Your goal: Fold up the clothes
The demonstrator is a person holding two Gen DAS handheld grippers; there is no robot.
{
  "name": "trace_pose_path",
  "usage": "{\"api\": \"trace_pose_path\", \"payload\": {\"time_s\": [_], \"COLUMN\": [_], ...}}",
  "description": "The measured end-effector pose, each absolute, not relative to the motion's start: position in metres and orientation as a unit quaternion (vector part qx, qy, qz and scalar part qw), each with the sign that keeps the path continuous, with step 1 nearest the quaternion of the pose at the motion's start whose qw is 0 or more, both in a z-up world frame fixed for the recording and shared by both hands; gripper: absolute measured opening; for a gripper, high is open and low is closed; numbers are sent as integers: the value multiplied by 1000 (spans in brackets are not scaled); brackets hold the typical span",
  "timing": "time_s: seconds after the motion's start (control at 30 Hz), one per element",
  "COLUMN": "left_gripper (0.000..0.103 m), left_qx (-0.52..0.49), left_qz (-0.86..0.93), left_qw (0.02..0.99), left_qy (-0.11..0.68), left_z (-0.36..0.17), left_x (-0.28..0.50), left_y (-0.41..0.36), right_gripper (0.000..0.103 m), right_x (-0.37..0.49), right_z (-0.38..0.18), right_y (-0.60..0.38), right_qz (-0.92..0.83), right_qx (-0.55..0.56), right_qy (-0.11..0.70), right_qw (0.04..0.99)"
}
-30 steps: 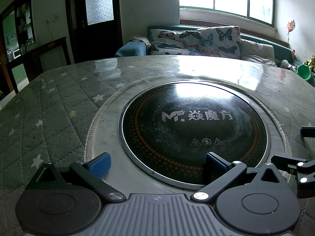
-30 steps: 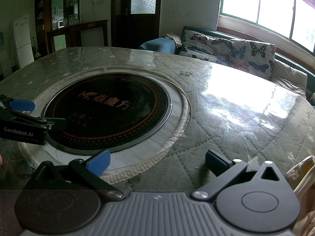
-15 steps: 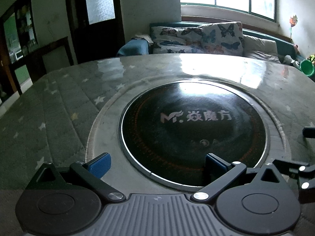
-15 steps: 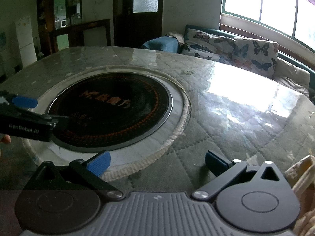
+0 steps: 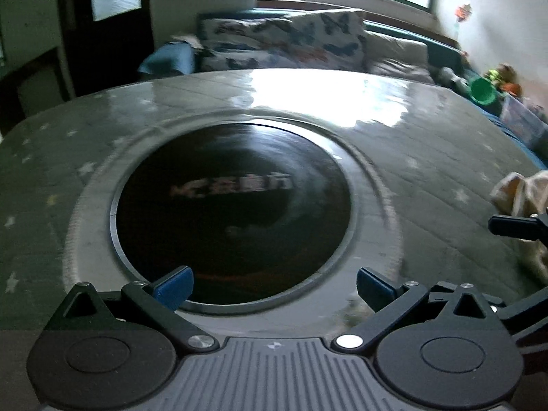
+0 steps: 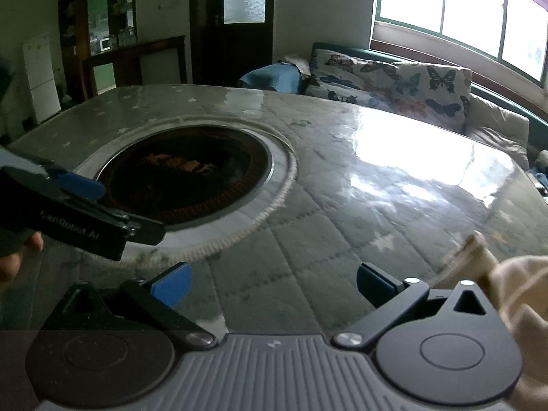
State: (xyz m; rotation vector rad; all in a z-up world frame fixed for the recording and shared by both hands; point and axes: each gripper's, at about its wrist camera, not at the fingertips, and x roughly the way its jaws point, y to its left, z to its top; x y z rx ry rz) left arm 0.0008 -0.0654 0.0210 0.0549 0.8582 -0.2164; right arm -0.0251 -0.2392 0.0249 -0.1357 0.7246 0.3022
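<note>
the cream garment (image 6: 513, 284) is cut off at the edge, perhaps crumpled; cooktop lettering (image 5: 236, 185) blurred.

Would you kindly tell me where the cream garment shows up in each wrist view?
Left wrist: cream garment at the right edge, beyond the right tool's tip.
Right wrist: cream garment at the lower right corner.
Shared landmark: round black cooktop.

Glossy black glass hob (image 5: 233, 205), quilted cloth table cover (image 6: 325, 239), cream garment (image 6: 513, 284)
</note>
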Motion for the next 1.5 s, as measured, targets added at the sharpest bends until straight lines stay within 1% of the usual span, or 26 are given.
{"api": "trace_pose_path", "payload": {"time_s": [0.33, 0.6, 0.93, 1.5], "left_gripper": [103, 103, 103, 103], "left_qx": [26, 62, 109, 161], "left_qz": [-193, -253, -309, -328], "left_qw": [879, 861, 839, 820], "left_qy": [436, 437, 435, 440], "left_z": [34, 42, 49, 47], "left_x": [-3, -10, -18, -33], "left_y": [-108, -150, -204, -240], "right_gripper": [103, 103, 103, 102], "right_x": [-72, -102, -117, -137], "right_z": [40, 44, 50, 42], "right_y": [-275, -291, -322, -350], "right_qz": [128, 92, 51, -20], "right_qx": [-46, -65, -20, 21], "right_qy": [353, 343, 349, 369], "right_qw": [926, 933, 936, 929]}}
